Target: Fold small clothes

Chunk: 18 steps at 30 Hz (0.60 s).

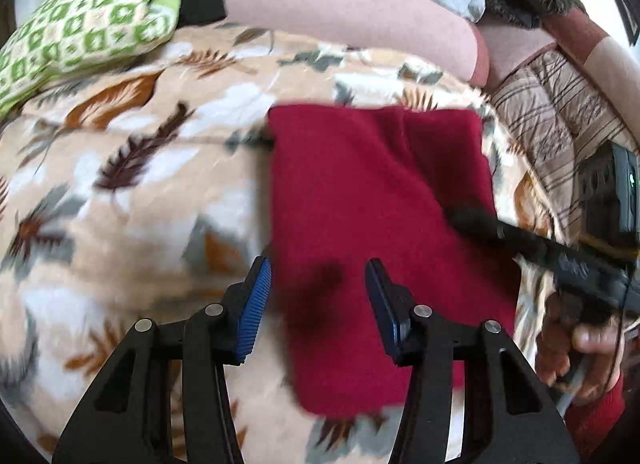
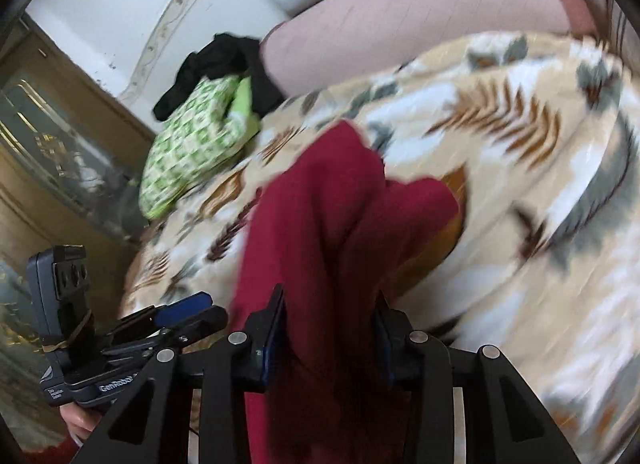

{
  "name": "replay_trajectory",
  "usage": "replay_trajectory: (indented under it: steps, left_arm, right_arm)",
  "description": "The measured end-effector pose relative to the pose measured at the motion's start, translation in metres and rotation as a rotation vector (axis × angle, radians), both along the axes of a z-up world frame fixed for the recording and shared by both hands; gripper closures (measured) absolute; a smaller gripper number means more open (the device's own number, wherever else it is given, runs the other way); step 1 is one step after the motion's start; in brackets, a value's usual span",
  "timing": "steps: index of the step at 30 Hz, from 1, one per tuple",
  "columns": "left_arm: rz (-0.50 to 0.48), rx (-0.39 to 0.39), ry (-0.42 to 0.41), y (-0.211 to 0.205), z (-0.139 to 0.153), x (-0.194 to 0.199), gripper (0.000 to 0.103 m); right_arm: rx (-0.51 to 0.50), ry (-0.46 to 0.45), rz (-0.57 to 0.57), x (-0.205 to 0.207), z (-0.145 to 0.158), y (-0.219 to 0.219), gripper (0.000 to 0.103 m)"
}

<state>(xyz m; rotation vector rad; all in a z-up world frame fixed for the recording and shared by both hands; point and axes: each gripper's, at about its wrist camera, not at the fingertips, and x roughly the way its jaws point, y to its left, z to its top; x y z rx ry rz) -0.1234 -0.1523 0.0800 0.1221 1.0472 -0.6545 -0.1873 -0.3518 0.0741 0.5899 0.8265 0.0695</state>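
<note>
With the right tongs (image 2: 328, 328) clamped part-way shut on a bunched edge of the red garment (image 1: 380, 200), the step in hand looks like a fold mid-carry: cloth rises straight out from between the pads and drapes away ahead of them onto the bed. Left tongs (image 1: 316, 304) stand about half open, pads clear of the fabric as far as I can tell; the garment lies under and just beyond them, one pad over the cloth's left edge, the other over its middle. Nothing gripped there. Frames are motion-blurred, so contact on the left side is not certain.

Garment position: flat on the leaf-print blanket (image 1: 132, 184), running away from the left tongs, far edge fairly square. From the right wrist view it humps into two ridges just past the pads, so the lifted edge is not laid down.

Next move, my read: carry the held edge over to meet the opposite edge, lower it, then release. Left tongs need either to pinch the near corner or press it down so the layer doesn't drag. Watch for the ridges getting trapped in the fold.

Farther off: green patterned pillow (image 1: 84, 20), a black garment (image 2: 224, 64) beside it, pink bedding (image 1: 340, 4) beyond.
</note>
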Motion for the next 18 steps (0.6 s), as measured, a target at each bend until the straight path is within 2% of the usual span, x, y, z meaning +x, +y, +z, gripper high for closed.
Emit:
replay_trajectory:
  steps: [2, 3, 5, 7, 10, 13, 16, 17, 18]
  left_arm:
    - [0.011, 0.069, 0.006, 0.000, -0.016, -0.003, 0.054]
    - [0.029, 0.084, 0.018, 0.002, -0.025, -0.003, 0.054]
    - [0.053, 0.055, 0.032, 0.009, -0.030, -0.003, 0.054]
    - [0.077, 0.035, 0.023, 0.015, -0.028, -0.004, 0.054]
    - [0.094, 0.018, 0.012, 0.014, -0.020, 0.000, 0.054]
    - [0.095, -0.004, -0.010, 0.004, -0.011, 0.003, 0.054]
    - [0.086, -0.004, -0.032, -0.014, -0.008, 0.005, 0.054]
    - [0.080, -0.005, -0.035, -0.020, -0.008, 0.006, 0.054]
    - [0.072, -0.002, -0.041, -0.029, -0.010, 0.007, 0.054]
  right_arm:
    - [-0.080, 0.012, -0.048, -0.002, -0.009, 0.002, 0.061]
    - [-0.111, 0.051, -0.082, 0.000, -0.016, -0.002, 0.057]
    - [-0.059, 0.115, -0.130, -0.001, -0.027, -0.016, 0.057]
    - [-0.020, 0.095, -0.150, -0.009, -0.022, -0.026, 0.053]
    - [-0.065, 0.076, -0.186, -0.020, -0.006, -0.033, 0.047]
    - [-0.090, 0.015, -0.142, -0.026, 0.013, -0.026, 0.047]
    - [-0.145, -0.024, -0.055, -0.015, 0.022, -0.006, 0.048]
    - [-0.159, -0.031, -0.023, -0.008, 0.021, 0.001, 0.051]
    - [-0.169, -0.031, -0.008, -0.003, 0.018, 0.005, 0.061]
